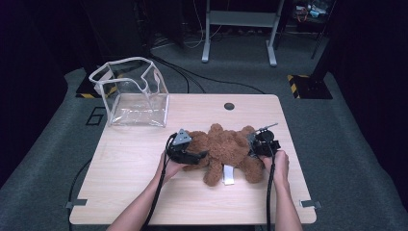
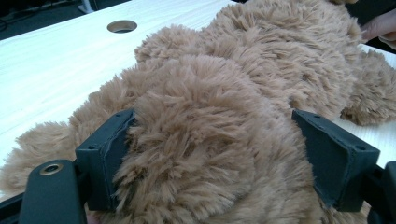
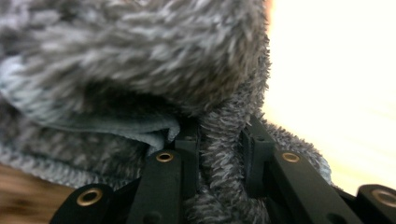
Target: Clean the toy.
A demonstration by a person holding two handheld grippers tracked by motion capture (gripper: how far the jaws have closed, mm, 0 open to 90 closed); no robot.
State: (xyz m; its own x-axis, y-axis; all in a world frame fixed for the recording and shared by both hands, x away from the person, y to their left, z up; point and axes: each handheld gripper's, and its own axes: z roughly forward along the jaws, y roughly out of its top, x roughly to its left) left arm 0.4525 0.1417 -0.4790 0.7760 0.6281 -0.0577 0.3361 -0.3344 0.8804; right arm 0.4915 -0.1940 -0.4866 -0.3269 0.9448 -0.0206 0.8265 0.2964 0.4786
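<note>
A brown plush teddy bear lies on the wooden table with a white label at its near side. My left gripper is at the bear's left end. In the left gripper view its jaws stand wide with a thick, furry part of the bear bulging between them, and both pads press into the fur. My right gripper is at the bear's right end. In the right gripper view its narrow jaws pinch a thin fold of the bear's fur.
A clear plastic bag with white trim stands open at the table's back left corner. A round cable hole sits near the far edge. Metal table legs and cables are on the floor beyond.
</note>
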